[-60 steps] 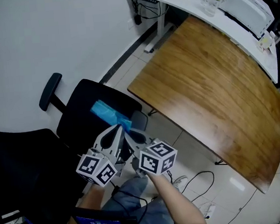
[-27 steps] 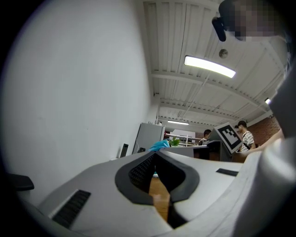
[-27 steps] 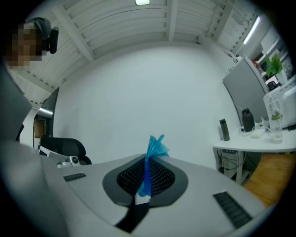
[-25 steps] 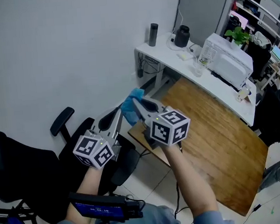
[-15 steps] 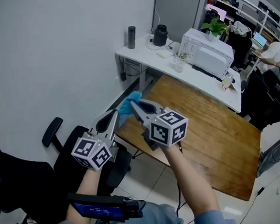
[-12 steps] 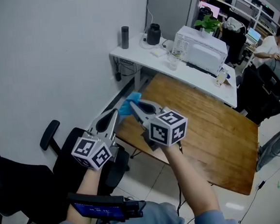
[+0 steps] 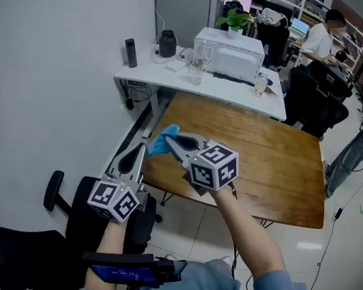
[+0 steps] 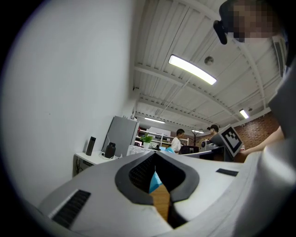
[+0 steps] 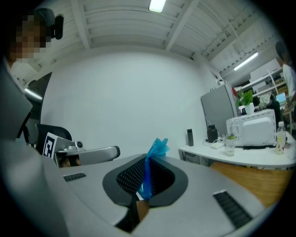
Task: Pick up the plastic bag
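Pickup looks done to me: my right gripper (image 7: 171, 144) pinches the blue plastic bag (image 7: 163, 141) aloft at head-view centre, over the wooden table (image 7: 265, 159) edge; left gripper (image 7: 140, 152) pressed together, empty, just beside.

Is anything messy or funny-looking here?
Nothing is spilled or broken. The only odd sight is the crumpled blue plastic bag, bunched up and pinched in the right gripper, held up in the air.
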Action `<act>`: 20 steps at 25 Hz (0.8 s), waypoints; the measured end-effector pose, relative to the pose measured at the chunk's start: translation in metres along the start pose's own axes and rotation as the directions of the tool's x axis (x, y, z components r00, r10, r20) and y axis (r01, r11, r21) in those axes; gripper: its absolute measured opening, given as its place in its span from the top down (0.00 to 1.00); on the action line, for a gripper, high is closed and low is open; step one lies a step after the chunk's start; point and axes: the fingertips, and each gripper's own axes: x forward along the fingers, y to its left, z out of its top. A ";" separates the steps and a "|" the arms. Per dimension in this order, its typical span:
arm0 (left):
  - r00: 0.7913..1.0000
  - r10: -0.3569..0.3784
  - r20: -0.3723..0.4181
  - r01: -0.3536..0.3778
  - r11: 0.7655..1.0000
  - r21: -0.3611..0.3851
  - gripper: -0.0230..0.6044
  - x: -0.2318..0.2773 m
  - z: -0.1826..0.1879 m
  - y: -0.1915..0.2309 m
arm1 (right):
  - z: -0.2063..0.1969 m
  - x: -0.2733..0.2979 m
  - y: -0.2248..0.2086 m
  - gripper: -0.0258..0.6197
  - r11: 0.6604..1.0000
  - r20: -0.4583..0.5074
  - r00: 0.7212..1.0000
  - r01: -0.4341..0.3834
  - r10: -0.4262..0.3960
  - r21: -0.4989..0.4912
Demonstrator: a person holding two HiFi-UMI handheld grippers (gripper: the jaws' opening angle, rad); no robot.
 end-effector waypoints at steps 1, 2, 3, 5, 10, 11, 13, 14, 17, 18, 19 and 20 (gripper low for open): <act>1.000 -0.006 -0.005 0.006 1.000 0.001 0.95 0.002 -0.002 -0.004 | -0.002 -0.006 -0.003 0.96 1.000 -0.005 1.000 0.009 -0.009 -0.009; 1.000 -0.010 -0.008 0.010 1.000 0.001 0.95 0.004 -0.004 -0.007 | -0.003 -0.012 -0.006 0.96 1.000 -0.006 1.000 0.015 -0.015 -0.008; 1.000 -0.013 -0.010 0.013 1.000 0.000 0.95 0.007 -0.005 -0.011 | -0.004 -0.018 -0.010 0.96 1.000 -0.004 1.000 0.020 -0.020 0.002; 1.000 -0.018 -0.014 0.018 1.000 0.004 0.95 0.011 -0.008 -0.020 | -0.007 -0.031 -0.018 0.96 0.999 0.002 1.000 0.029 -0.029 0.025; 0.999 -0.027 -0.022 0.028 1.000 0.013 0.95 0.024 -0.017 -0.051 | -0.016 -0.065 -0.033 0.96 0.998 -0.005 1.000 0.027 -0.027 0.052; 0.999 -0.029 -0.027 0.029 0.999 0.013 0.95 0.027 -0.020 -0.058 | -0.020 -0.071 -0.036 0.96 0.998 -0.011 1.000 0.025 -0.024 0.059; 0.999 -0.034 -0.032 0.035 0.999 0.013 0.95 0.034 -0.025 -0.071 | -0.026 -0.082 -0.042 0.96 0.997 -0.019 1.000 0.022 -0.021 0.073; 0.999 -0.038 -0.033 0.038 0.999 0.015 0.95 0.038 -0.026 -0.077 | -0.029 -0.088 -0.045 0.96 0.997 -0.023 1.000 0.021 -0.019 0.079; 0.998 -0.043 -0.039 0.044 0.999 0.028 0.95 0.048 -0.030 -0.096 | -0.036 -0.105 -0.056 0.96 0.995 -0.038 0.999 0.020 -0.016 0.095; 0.998 -0.043 -0.040 0.044 0.999 0.031 0.95 0.050 -0.032 -0.101 | -0.039 -0.111 -0.059 0.96 0.995 -0.042 0.999 0.019 -0.015 0.100; 0.998 -0.043 -0.039 0.044 0.999 0.032 0.95 0.052 -0.033 -0.106 | -0.042 -0.116 -0.062 0.96 0.994 -0.045 0.999 0.020 -0.015 0.105; 0.998 -0.043 -0.039 0.044 0.999 0.031 0.95 0.054 -0.035 -0.111 | -0.045 -0.121 -0.064 0.96 0.994 -0.048 0.999 0.021 -0.015 0.109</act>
